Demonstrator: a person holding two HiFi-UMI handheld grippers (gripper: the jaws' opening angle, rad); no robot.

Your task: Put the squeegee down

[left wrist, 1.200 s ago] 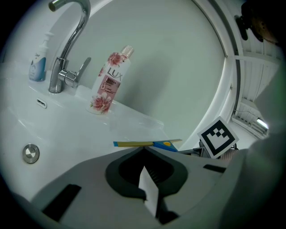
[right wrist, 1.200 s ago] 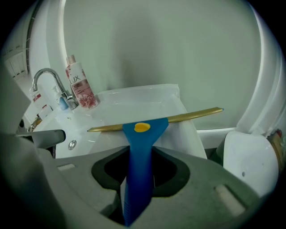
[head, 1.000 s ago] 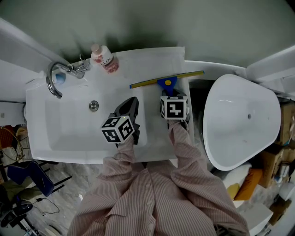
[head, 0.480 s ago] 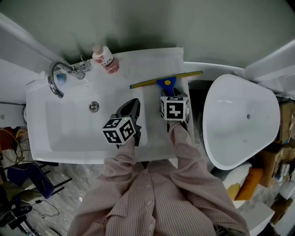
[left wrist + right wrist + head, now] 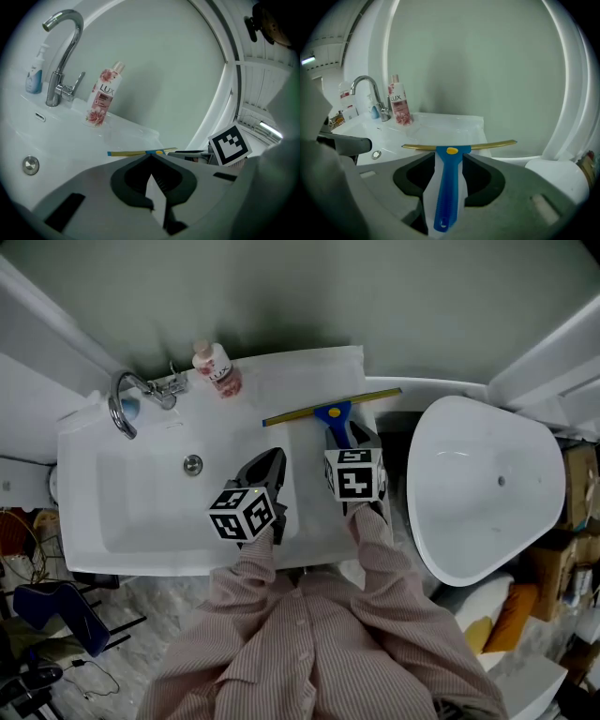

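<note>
On the right-hand ledge of the sink (image 5: 141, 521) we list one squeegee (image 5: 335, 414), lying flat. Its handle (image 5: 448, 197) runs near to far, free end nearest. Its blade (image 5: 497, 144) lies crosswise at the far end, left to right. Handle blue, ribbed, with hanging hole and yellow stud; blade yellow. We record the right gripper (image 5: 449, 159) with jaws just opened wide, flanking the handle without pressing, and the left gripper (image 5: 150, 159) with jaws together, empty.

hidden: squeegee (image 5: 334, 409) handle — lower end under right gripper (image 5: 352, 441) (head view) | blue bottle (image 5: 129, 409) half behind tap (image 5: 141, 385)
</note>
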